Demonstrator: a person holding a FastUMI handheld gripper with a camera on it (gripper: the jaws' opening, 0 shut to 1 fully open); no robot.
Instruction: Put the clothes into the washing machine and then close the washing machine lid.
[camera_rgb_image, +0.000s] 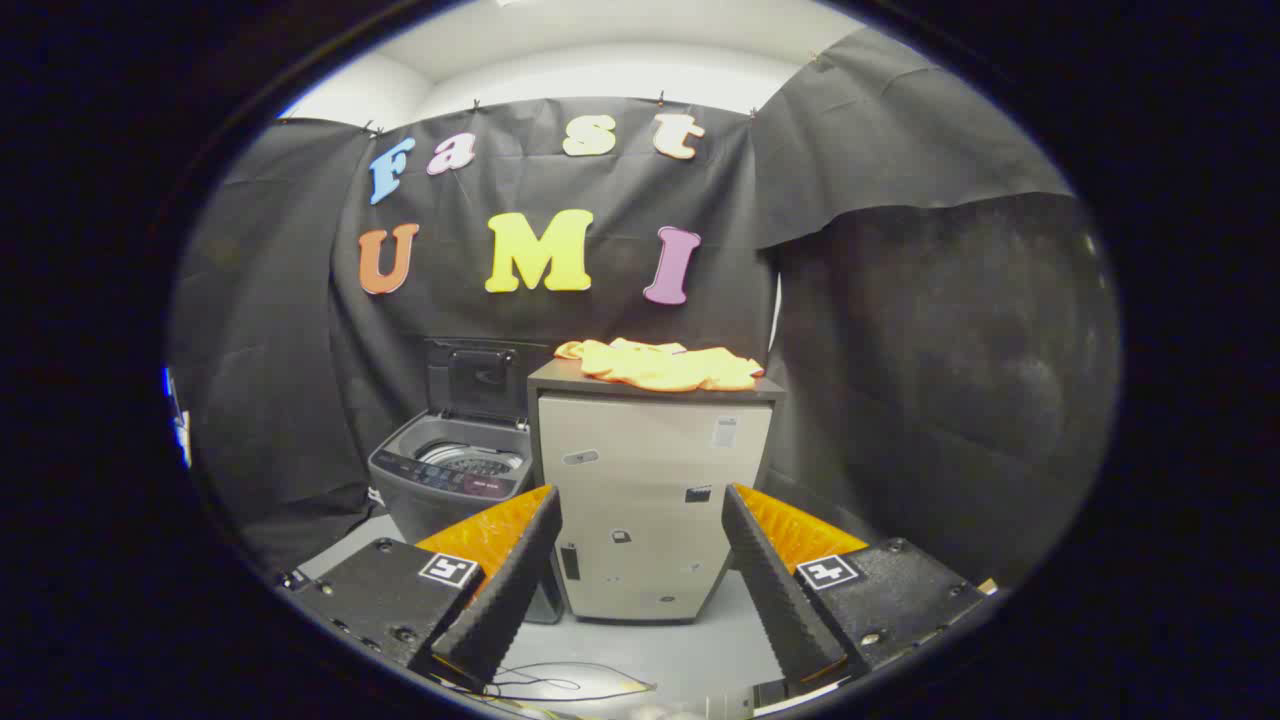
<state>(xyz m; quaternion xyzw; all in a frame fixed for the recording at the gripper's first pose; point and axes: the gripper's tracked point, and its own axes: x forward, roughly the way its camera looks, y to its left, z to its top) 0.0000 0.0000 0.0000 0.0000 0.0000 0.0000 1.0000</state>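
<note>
An orange garment (662, 364) lies crumpled on the dark top of a pale cabinet (650, 500), well beyond my fingers. To the cabinet's left stands a small grey top-loading washing machine (455, 478) with its lid (478, 378) raised upright at the back and its drum showing. My gripper (640, 505) is open, with nothing between its fingers; the cabinet's front shows through the gap. The gripper is some distance back from both the cabinet and the machine.
Black cloth walls close the booth behind and on both sides. The floor (650, 650) is light grey, and thin cables (560, 685) lie on it just below the fingers. The cabinet stands close against the washing machine's right side.
</note>
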